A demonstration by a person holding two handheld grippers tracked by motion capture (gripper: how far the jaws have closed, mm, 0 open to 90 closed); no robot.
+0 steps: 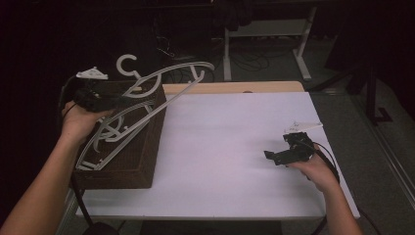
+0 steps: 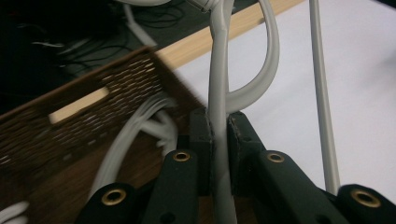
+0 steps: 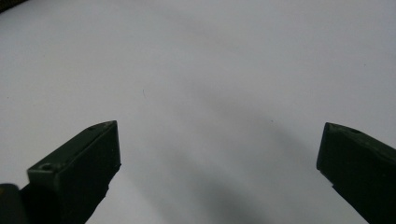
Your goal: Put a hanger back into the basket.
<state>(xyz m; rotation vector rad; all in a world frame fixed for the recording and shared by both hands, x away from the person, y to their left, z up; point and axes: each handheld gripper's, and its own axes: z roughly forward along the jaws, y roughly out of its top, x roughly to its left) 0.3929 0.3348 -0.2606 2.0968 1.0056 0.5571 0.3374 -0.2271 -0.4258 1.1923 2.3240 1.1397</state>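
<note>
1. From above, the whole worktop (image 1: 230,147) shows: a dark woven basket (image 1: 142,161) stands at its left edge, with pale plastic hangers (image 1: 112,134) lying in it. The view along the left hand-held gripper (image 1: 105,95) gives instead the close contact: its two black pads are clamped tight on the thin bar of one hanger (image 2: 219,93).
2. Along the right hand-held gripper (image 3: 219,154) I see bare white worktop between two jaws spread wide apart, with nothing in them; from above it (image 1: 286,152) rests low at the near right.
3. Count: one basket, two hand-held grippers. One hanger (image 1: 171,81) is lifted, its hook (image 1: 128,63) standing above the basket's far left corner. How many more lie tangled in the basket I cannot tell.
4. The lifted hanger stretches right from the left hand-held gripper, partly over the basket and partly over the worktop's far edge, well apart from the right hand-held gripper.
</note>
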